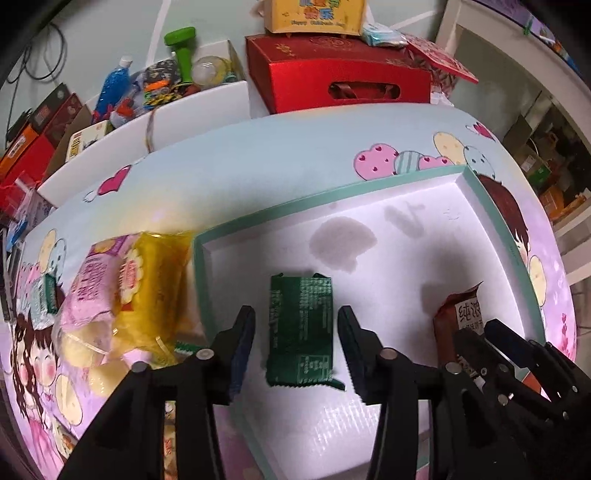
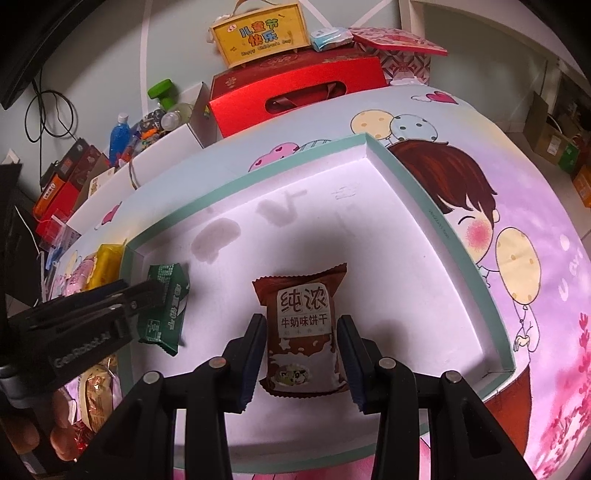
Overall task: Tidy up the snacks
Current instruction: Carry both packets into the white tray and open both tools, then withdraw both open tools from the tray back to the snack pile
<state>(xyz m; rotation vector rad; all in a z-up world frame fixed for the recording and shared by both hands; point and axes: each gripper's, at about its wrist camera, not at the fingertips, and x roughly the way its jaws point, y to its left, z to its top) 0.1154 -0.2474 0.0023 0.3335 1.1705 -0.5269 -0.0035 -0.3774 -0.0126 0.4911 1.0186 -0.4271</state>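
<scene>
step: placing snacks in white tray [image 2: 424,236] | left tool [image 1: 295,347] parted around green packet [image 1: 301,332], no grip | right tool [image 2: 301,354] straddles brown milk-biscuit packet [image 2: 303,328], contact unclear | next: likely release, lift clear

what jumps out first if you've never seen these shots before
Two snack packs lie in a white tray with a teal rim: a green pack between the left gripper's open fingers, and a brown biscuit pack framed the same way by the right gripper. Behind the cartoon tablecloth, a red gift box with a yellow box on top stands out.
</scene>
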